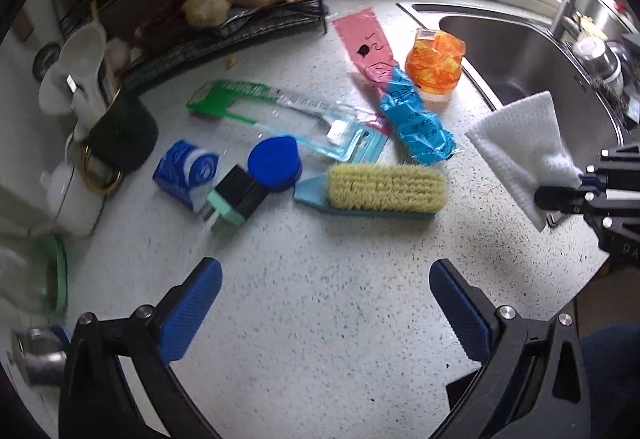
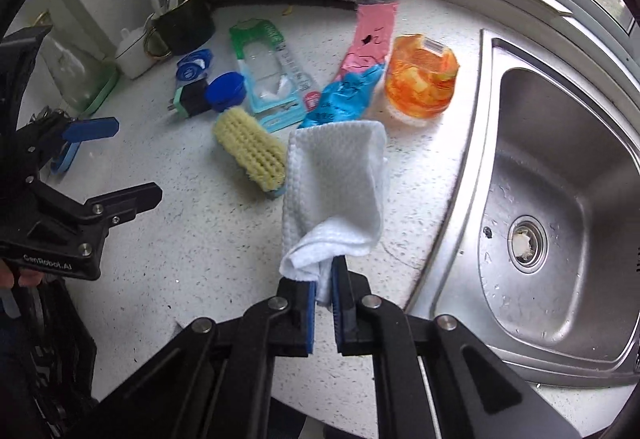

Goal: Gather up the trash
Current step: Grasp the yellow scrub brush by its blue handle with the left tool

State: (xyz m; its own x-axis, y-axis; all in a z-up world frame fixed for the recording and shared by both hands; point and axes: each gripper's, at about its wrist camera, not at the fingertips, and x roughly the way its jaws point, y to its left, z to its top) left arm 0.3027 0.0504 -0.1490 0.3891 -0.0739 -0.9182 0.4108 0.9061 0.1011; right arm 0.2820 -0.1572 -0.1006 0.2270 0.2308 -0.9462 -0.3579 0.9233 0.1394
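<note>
My right gripper point(image 2: 325, 277) is shut on a white paper towel point(image 2: 336, 191), which hangs above the speckled counter point(image 2: 192, 239); the same white paper towel point(image 1: 520, 143) shows at the right of the left wrist view, pinched in the right gripper point(image 1: 580, 181). My left gripper point(image 1: 326, 275) is open over bare counter point(image 1: 320, 319) with nothing between its fingers. Wrappers lie beyond it: a blue wrapper point(image 1: 416, 123), a pink wrapper point(image 1: 364, 43), an orange wrapper on a cup point(image 1: 436, 63), and a clear green-and-teal package point(image 1: 280, 115).
A yellow-bristled scrub brush point(image 1: 384, 187), a blue lid point(image 1: 276, 163), a black-and-green plug point(image 1: 236, 199) and a blue-and-white pack point(image 1: 188, 171) lie on the counter. A steel sink point(image 2: 560, 219) is at the right. A wire rack point(image 1: 208, 11) and a dark utensil cup point(image 1: 120, 135) stand at the back.
</note>
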